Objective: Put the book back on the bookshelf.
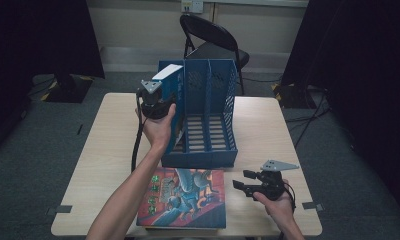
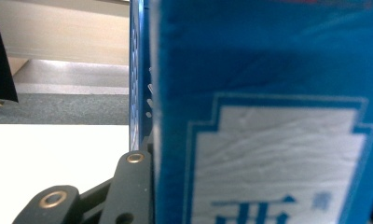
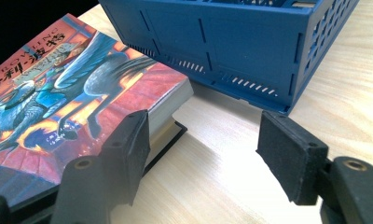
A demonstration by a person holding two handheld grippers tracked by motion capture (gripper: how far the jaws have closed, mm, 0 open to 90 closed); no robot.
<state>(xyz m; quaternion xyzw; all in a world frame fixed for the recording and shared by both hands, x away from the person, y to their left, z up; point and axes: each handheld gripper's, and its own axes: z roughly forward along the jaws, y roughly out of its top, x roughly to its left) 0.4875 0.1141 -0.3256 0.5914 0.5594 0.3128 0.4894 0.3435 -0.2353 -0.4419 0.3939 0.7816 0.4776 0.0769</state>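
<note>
Risk first: blue book (image 1: 174,95) clamped upright between the left gripper (image 1: 160,107) fingers, at the leftmost slot of the blue file rack (image 1: 208,120); could catch on the slot's divider or tip sideways if gripped off-centre, nudging the rack across the table (image 1: 268,130). Close to the right gripper (image 1: 248,187) fingers, spread wide and empty just above the table: an illustrated book (image 3: 72,93) lying flat on another dark book, its corner just beside one finger (image 3: 128,154). Past both, the rack's low front wall. Farther off, a folding chair (image 1: 213,40), clear of the work.
</note>
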